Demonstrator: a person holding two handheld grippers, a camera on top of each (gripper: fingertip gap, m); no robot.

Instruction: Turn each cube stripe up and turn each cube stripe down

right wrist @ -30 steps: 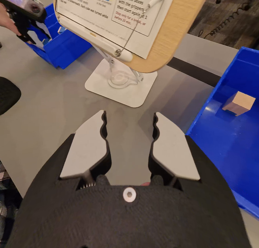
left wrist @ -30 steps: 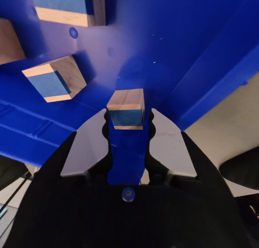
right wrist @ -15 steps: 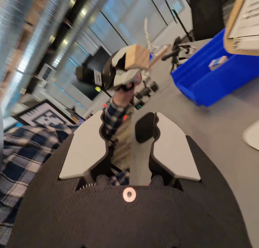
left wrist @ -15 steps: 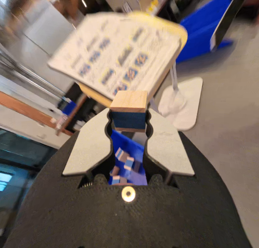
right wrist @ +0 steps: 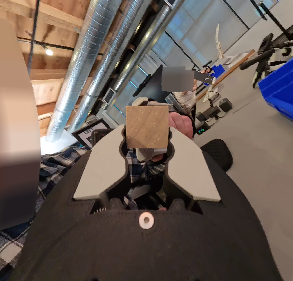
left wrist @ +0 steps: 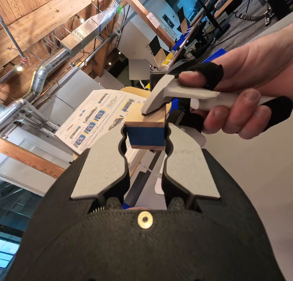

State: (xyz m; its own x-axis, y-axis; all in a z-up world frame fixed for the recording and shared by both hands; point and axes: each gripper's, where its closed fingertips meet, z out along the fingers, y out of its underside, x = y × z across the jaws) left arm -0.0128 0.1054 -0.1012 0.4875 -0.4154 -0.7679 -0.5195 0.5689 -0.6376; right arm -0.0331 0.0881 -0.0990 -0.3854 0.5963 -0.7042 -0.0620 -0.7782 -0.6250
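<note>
Both tongs are clamped on one cube, held in the air between them, well above the table (left wrist: 253, 170).

Left tongs (left wrist: 145, 135): narrowed on the cube (left wrist: 145, 134), pads pressing its left and right faces. The face toward these tongs carries the blue stripe (left wrist: 145, 136), running straight across from pad to pad, with a thin wood margin above and below. Plain wood face on top.

Right tongs (right wrist: 147, 131): likewise narrowed on the cube (right wrist: 147, 127), pads at its two side faces; a plain wood face looks back at them, no stripe visible from here. In the left view one right finger (left wrist: 156, 99) lies on the cube's top face, so the two grips cross at right angles.

Cube has no long axis; the stripe direction is the only marker. It sits dead ahead of both tongs, equally near each hand.

Judgement: mid-handover or regrasp. Stripe faces sideways, so a quarter roll is needed; one pair must let go first.
</note>
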